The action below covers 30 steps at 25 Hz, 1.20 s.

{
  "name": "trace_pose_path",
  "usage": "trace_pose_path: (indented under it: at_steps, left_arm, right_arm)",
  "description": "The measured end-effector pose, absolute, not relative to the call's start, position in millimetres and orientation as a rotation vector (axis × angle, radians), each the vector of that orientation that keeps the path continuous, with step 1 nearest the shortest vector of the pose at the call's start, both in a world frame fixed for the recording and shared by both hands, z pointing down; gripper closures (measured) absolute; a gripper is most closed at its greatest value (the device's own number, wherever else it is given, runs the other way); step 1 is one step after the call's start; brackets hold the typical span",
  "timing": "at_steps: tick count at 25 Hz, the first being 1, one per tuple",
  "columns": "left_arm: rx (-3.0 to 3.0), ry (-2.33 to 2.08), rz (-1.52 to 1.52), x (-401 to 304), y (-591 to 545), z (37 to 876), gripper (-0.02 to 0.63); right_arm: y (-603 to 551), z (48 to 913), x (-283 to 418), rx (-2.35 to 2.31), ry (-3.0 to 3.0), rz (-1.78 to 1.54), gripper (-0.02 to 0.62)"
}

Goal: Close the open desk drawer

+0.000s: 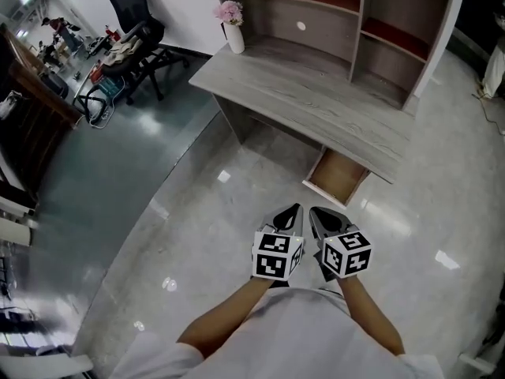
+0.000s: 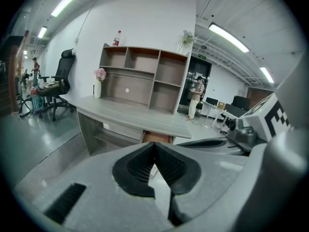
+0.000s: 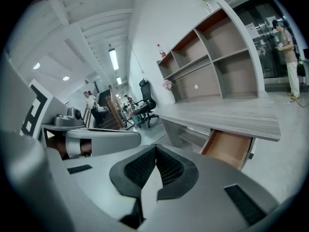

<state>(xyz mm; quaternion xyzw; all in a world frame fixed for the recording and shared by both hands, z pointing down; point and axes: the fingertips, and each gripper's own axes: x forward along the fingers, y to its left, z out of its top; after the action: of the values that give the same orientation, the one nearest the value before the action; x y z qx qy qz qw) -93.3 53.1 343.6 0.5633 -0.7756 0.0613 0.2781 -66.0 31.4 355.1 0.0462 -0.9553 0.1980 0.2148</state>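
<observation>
A grey wood-grain desk [image 1: 316, 101] with a shelf unit on top stands ahead of me. Under its right end a drawer [image 1: 338, 176] with an orange-brown inside is pulled out; it also shows as the drawer [image 2: 157, 138] and the drawer [image 3: 227, 148] in the two gripper views. My left gripper [image 1: 293, 212] and right gripper [image 1: 322, 214] hang side by side above the floor, a short way in front of the drawer's white front edge and apart from it. Both are shut with nothing between the pads. The left gripper [image 2: 154, 144] and right gripper [image 3: 155, 148] tips meet in their own views.
A white vase with pink flowers [image 1: 231, 24] stands on the desk's left corner. A black office chair [image 1: 134, 38] sits at the far left beside cluttered desks. A person [image 2: 195, 96] stands by a doorway beyond the desk. The floor [image 1: 205, 235] is glossy pale tile.
</observation>
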Motion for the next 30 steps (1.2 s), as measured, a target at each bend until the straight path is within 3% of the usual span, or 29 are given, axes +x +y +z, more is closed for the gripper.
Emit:
trace_pose_path:
  at_steps: [9,30]
  left_arm:
    - [1.692,-1.901,0.187,-150.5,30.2,353.8,0.603]
    - [1.954,-1.529,0.359,-136.5,-27.8,409.7,0.603]
  right_arm:
    - [12.6,360.5,-112.0,0.398,-2.626,0.631,0.594]
    - [-31.9,424.6,-78.0,0.919,-2.585,1.205,0.594]
